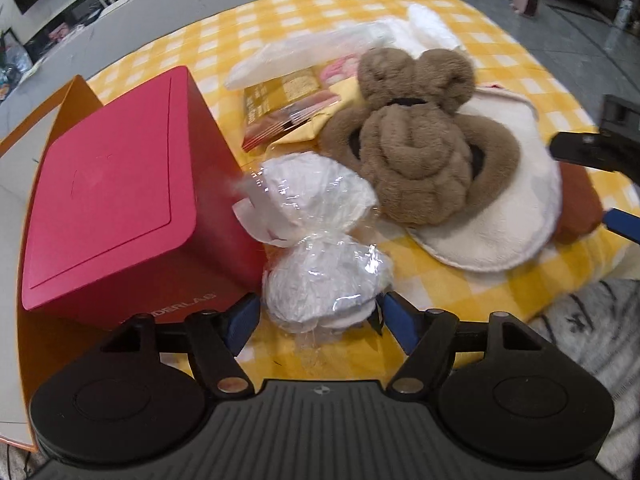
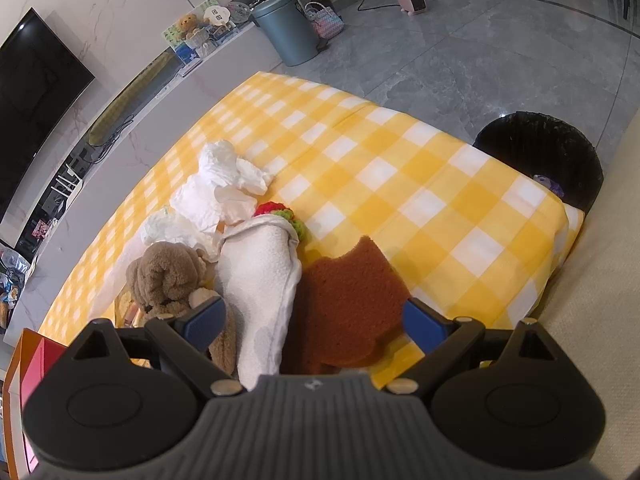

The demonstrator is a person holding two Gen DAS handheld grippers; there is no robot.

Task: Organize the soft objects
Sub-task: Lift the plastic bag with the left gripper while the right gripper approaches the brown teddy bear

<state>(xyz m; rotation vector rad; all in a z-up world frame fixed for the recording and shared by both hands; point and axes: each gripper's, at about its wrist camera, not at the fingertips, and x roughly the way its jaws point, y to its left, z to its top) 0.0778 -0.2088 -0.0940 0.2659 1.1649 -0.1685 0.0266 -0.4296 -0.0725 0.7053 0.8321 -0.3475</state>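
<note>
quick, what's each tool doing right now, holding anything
Left tool: open, straddling the wrapped white bundle, pads not pressing it.
Right tool: open, holding nothing, over the white cloth and brown sponge.

Left gripper (image 1: 318,314) and right gripper (image 2: 314,322) gape, angled downward.

We count one red box (image 1: 116,196), one brown plush toy (image 1: 416,148), one cream cloth (image 2: 260,280), one brown sponge (image 2: 352,308), one plastic-wrapped white bundle (image 1: 316,248) — and two snack packets (image 1: 288,112), all on one checked cloth (image 2: 400,168).
</note>
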